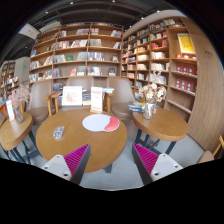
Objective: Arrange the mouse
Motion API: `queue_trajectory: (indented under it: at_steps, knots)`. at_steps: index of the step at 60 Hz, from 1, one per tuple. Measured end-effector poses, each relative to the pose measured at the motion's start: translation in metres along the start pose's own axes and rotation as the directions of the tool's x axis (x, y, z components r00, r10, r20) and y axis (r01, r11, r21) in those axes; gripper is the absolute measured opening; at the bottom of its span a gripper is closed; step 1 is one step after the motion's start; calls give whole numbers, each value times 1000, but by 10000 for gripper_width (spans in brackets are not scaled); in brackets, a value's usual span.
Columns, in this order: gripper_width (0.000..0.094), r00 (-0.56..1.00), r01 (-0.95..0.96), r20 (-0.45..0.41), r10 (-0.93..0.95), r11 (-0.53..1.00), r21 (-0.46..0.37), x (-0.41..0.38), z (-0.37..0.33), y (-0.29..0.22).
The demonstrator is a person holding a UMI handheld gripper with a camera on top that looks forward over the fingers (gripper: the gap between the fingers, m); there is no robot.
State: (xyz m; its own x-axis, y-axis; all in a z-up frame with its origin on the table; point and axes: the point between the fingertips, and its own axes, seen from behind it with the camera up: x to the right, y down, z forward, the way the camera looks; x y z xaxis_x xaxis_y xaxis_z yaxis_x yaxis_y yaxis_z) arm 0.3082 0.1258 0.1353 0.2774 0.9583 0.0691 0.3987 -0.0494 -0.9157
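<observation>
Library room seen from above a round wooden counter (70, 140)

Jaws spread wide, nothing between them. At 12 o'clock ahead lies a white round mat (98, 122); a small dark mouse (58, 132) at 10 o'clock; bookshelves (85, 55) beyond.

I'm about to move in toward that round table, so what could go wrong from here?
1. The gripper, fingers open and holding nothing, hangs well back from the round wooden table; no mouse is clearly identifiable.
2. A small grey object lies beside the round white mat; it may get grabbed by mistake.
3. The upright white signs could topple.
</observation>
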Motion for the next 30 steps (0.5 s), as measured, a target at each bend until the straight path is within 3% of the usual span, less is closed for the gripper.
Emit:
queue_trajectory:
  at_steps: [30]
  knots:
    - [855,979,62,194,-56,998,-26,-152,23,9]
